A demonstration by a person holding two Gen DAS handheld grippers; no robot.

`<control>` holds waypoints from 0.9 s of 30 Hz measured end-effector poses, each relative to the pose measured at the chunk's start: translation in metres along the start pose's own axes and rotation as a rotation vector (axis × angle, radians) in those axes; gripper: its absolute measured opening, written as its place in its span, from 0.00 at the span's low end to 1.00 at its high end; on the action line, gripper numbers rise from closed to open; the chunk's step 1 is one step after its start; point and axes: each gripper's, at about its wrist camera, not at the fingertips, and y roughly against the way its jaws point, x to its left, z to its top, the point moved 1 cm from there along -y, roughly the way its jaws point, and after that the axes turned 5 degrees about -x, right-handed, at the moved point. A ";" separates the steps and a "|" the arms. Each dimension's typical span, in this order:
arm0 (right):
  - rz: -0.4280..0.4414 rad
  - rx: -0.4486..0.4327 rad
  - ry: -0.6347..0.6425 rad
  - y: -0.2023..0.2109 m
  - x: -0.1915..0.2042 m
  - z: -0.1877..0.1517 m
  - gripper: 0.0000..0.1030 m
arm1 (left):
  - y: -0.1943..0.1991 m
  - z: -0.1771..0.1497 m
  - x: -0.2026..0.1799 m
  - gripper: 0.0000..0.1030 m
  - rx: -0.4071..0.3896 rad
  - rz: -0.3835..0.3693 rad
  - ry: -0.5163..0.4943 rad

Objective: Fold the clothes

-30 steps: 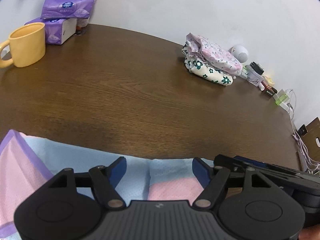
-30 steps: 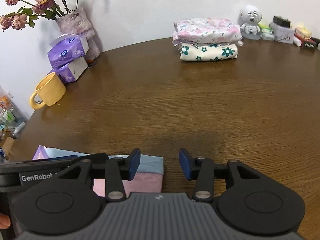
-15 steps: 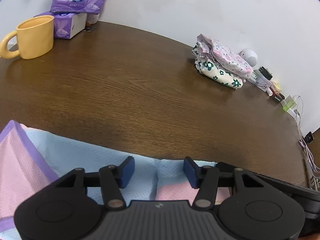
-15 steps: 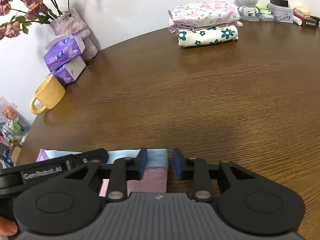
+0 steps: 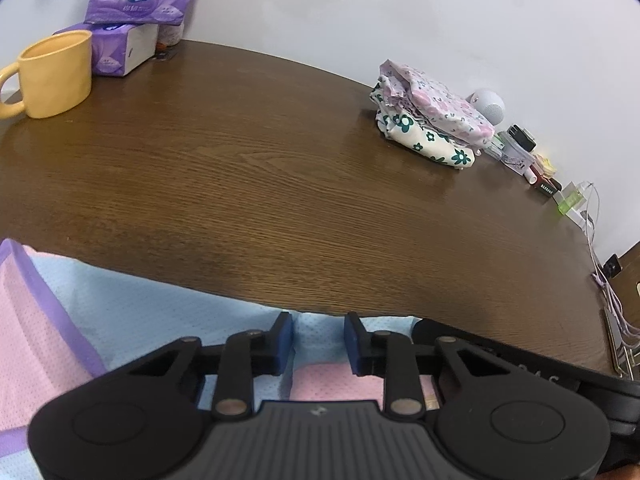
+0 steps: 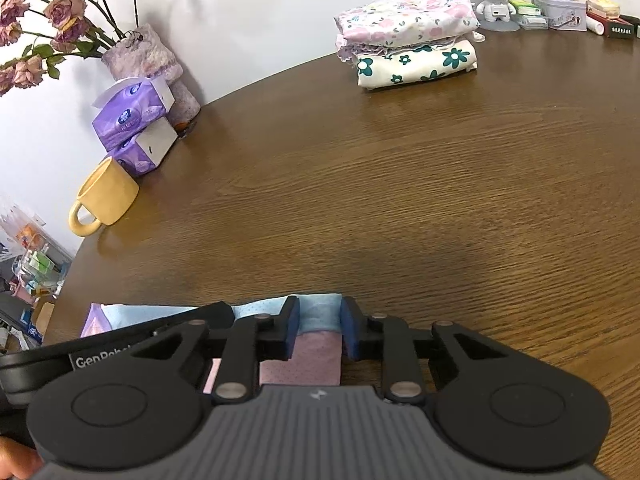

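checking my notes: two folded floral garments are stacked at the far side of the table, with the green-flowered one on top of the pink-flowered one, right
Not quite. The stack is there at the far side of the table, but the order is reversed: the pink-flowered garment lies on top and the green-flowered garment is underneath. The right wrist view shows this most clearly.

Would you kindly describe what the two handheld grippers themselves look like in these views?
Both look alike. The left gripper and the right gripper each have a black plastic body with a ribbed grey centre panel, two round discs at the sides, angular black linkage arms with silver pivot pins, and dark blue pads on the jaws. White "GenRobot" lettering marks the left one's side. No cables or sleeves show.
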 end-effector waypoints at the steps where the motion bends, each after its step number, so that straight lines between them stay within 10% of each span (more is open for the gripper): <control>1: 0.020 -0.001 -0.018 0.001 -0.002 0.000 0.28 | 0.003 0.000 0.001 0.46 -0.001 -0.017 0.008; 4: 0.089 -0.016 -0.046 0.010 -0.008 0.001 0.40 | 0.017 0.001 0.004 0.64 -0.041 -0.060 -0.012; 15: 0.180 -0.111 0.143 0.082 -0.009 -0.050 0.49 | 0.092 -0.072 0.009 0.64 -0.131 -0.131 -0.274; 27: 0.079 -0.160 0.427 0.099 0.025 -0.114 0.47 | 0.096 -0.127 -0.013 0.44 -0.214 -0.083 -0.529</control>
